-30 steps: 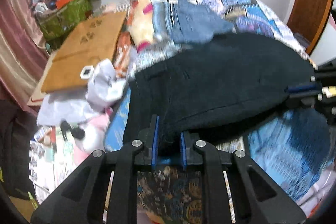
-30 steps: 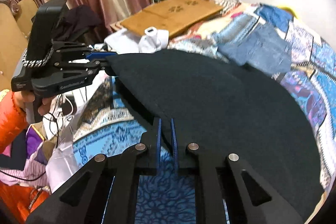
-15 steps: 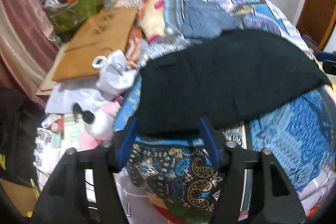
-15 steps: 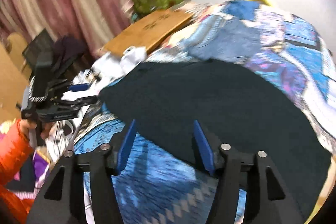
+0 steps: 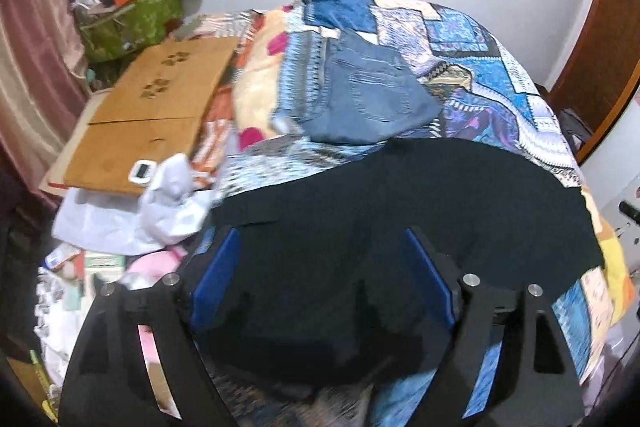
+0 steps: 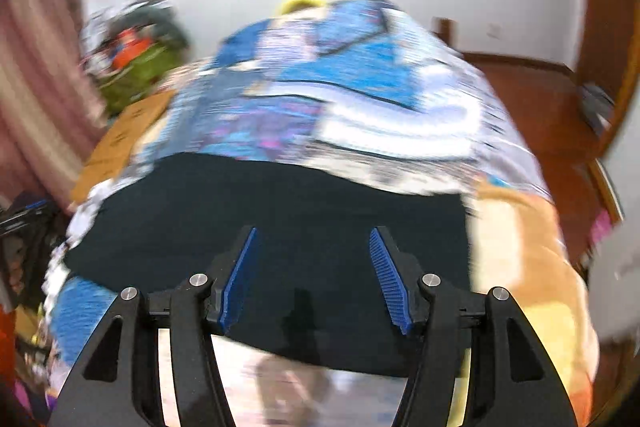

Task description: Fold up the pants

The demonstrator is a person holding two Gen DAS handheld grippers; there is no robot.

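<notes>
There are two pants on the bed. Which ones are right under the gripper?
The black pants. They lie spread out right below the left gripper, whose jaws are opening. The blue jeans lie folded farther up the bed.

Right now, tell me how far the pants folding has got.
Done: the black pants lie folded flat across the patterned bedspread, in front of folded jeans.

In hand: nothing. The left gripper is opening with no cloth pinched between its pads; the right gripper is open too, over the pants.

Left: possibly one more fold, or setting the pants beside the jeans; I can't tell which.
</notes>
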